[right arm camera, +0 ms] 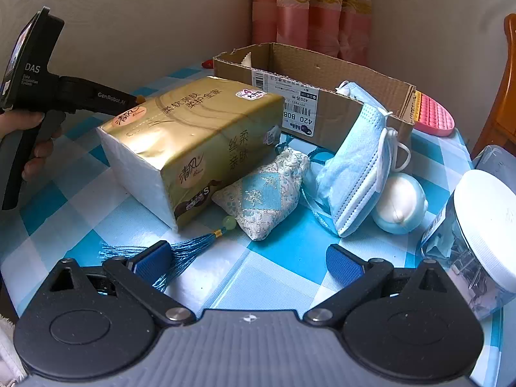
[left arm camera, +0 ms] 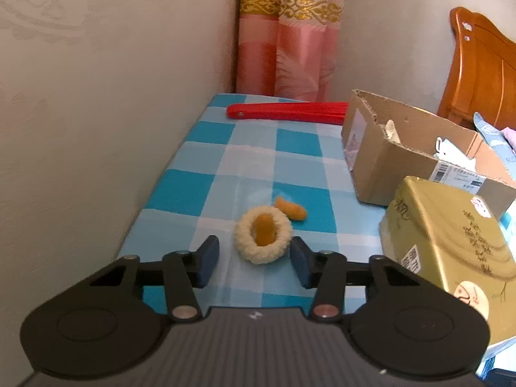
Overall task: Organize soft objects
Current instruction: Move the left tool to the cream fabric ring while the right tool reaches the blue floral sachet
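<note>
In the left wrist view my left gripper [left arm camera: 254, 262] is open just above the checked tablecloth, its blue pads on either side of the near edge of a cream fluffy hair scrunchie [left arm camera: 262, 238] with orange plush bits. In the right wrist view my right gripper [right arm camera: 250, 264] is open and empty above the cloth. Ahead of it lie an embroidered sachet [right arm camera: 266, 193] with a blue tassel [right arm camera: 180, 253], a blue face mask [right arm camera: 358, 164] leaning on the open cardboard box [right arm camera: 322, 87], a white and blue soft ball [right arm camera: 401, 203] and a gold tissue pack [right arm camera: 190, 142].
A red folded fan [left arm camera: 287, 113] lies at the table's far end. A clear jar with a white lid [right arm camera: 483, 235] stands at the right. A pink bubble toy [right arm camera: 432, 116] lies behind the box. Walls close the left and back; a wooden headboard [left arm camera: 480, 74] stands at the right.
</note>
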The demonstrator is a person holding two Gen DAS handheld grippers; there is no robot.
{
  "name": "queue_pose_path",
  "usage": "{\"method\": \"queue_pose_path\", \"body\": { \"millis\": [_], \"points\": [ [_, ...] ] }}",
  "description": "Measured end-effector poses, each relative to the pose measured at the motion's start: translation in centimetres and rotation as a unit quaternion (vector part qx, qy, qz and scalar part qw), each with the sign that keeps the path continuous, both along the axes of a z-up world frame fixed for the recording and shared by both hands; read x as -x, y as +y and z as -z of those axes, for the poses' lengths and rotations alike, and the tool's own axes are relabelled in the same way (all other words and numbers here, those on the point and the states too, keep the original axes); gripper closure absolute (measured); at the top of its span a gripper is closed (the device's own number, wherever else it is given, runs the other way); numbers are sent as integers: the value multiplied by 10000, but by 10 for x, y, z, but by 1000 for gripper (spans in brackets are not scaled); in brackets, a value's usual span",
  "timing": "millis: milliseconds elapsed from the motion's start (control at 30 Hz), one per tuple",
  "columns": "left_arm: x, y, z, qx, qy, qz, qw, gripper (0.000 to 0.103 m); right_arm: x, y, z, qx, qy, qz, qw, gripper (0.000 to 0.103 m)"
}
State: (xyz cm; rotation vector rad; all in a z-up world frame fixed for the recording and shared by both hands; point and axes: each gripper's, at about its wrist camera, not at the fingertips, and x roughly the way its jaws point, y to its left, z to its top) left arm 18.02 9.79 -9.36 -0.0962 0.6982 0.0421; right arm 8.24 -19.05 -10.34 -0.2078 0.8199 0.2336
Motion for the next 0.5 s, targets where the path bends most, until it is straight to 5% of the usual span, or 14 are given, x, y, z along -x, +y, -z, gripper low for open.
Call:
{"method": "queue_pose_path", "body": {
  "millis": [100,500],
  "points": [
    [-1,0,0,19,-14,16,10000,69,0,0,0,5,-5,23,10000,0],
    [21,-1,-7,-1,106,99,9999,72,0,2,0,36,13,60,10000,0]
  ]
}}
